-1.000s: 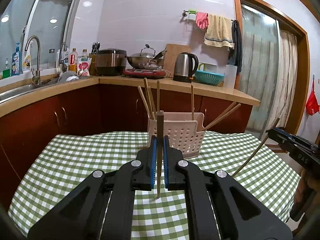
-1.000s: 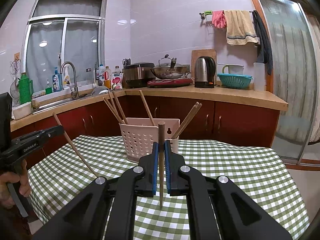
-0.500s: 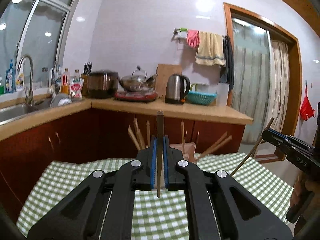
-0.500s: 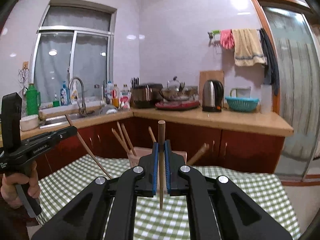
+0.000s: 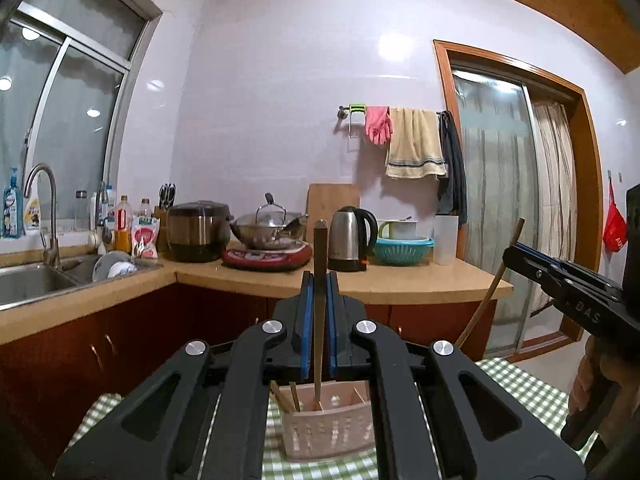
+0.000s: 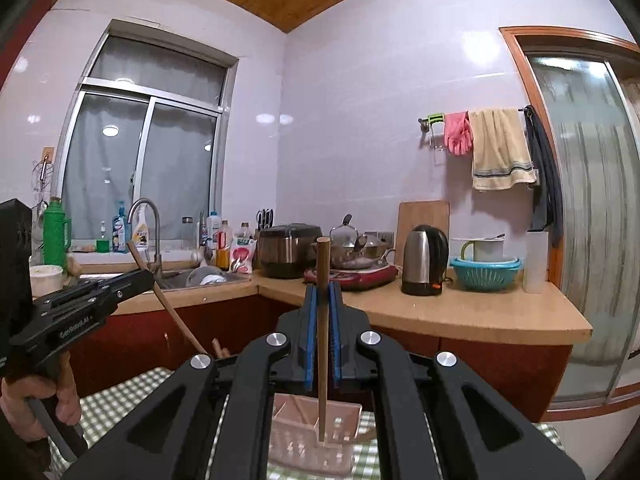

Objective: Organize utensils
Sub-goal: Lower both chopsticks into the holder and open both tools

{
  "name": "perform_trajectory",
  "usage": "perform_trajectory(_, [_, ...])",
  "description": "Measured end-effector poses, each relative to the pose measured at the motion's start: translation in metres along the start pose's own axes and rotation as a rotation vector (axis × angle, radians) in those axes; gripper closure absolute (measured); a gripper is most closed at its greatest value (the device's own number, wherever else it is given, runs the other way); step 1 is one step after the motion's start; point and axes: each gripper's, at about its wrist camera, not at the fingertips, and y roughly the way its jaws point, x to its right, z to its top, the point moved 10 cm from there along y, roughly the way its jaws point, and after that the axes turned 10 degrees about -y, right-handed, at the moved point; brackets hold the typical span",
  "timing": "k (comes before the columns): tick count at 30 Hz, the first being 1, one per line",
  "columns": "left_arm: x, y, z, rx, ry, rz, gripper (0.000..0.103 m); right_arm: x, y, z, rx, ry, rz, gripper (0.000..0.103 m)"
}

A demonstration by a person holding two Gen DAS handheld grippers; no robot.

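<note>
My left gripper (image 5: pixel 319 280) is shut on a wooden chopstick (image 5: pixel 319 248) held upright, its lower tip over the pink slotted utensil basket (image 5: pixel 328 428) on the checked table. The basket holds other chopsticks. My right gripper (image 6: pixel 322 292) is shut on another upright wooden chopstick (image 6: pixel 322 264), its tip over the same basket (image 6: pixel 312 436). Each gripper also shows in the other's view: the right one (image 5: pixel 516 254) at the right edge, the left one (image 6: pixel 146 278) at the left edge, each with its chopstick slanting down.
The green checked tablecloth (image 5: pixel 520 384) covers the table below. Behind runs a wooden counter (image 5: pixel 400 284) with a kettle (image 5: pixel 352 240), wok, rice cooker and teal colander, and a sink (image 5: pixel 36 280) at left. A glass door (image 5: pixel 500 200) stands at right.
Both grippers have risen and moved in over the basket, each still holding its chopstick upright. The basket has dropped from mid-view to below the jaws.
</note>
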Motion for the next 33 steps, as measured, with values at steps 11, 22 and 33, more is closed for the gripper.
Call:
perform_trajectory(11, [-0.010, 0.049, -0.005, -0.006, -0.010, 0.021, 0.096, 0.004, 0.048, -0.013, -0.015, 0.015, 0.000, 0.096])
perform_trajectory(22, [-0.030, 0.083, -0.055, -0.088, -0.035, 0.039, 0.096, 0.000, 0.083, -0.065, -0.103, 0.039, 0.004, 0.096])
perform_trajectory(33, [-0.036, 0.104, -0.088, -0.130, -0.035, 0.033, 0.096, -0.004, 0.102, -0.096, -0.166, 0.047, 0.011, 0.096])
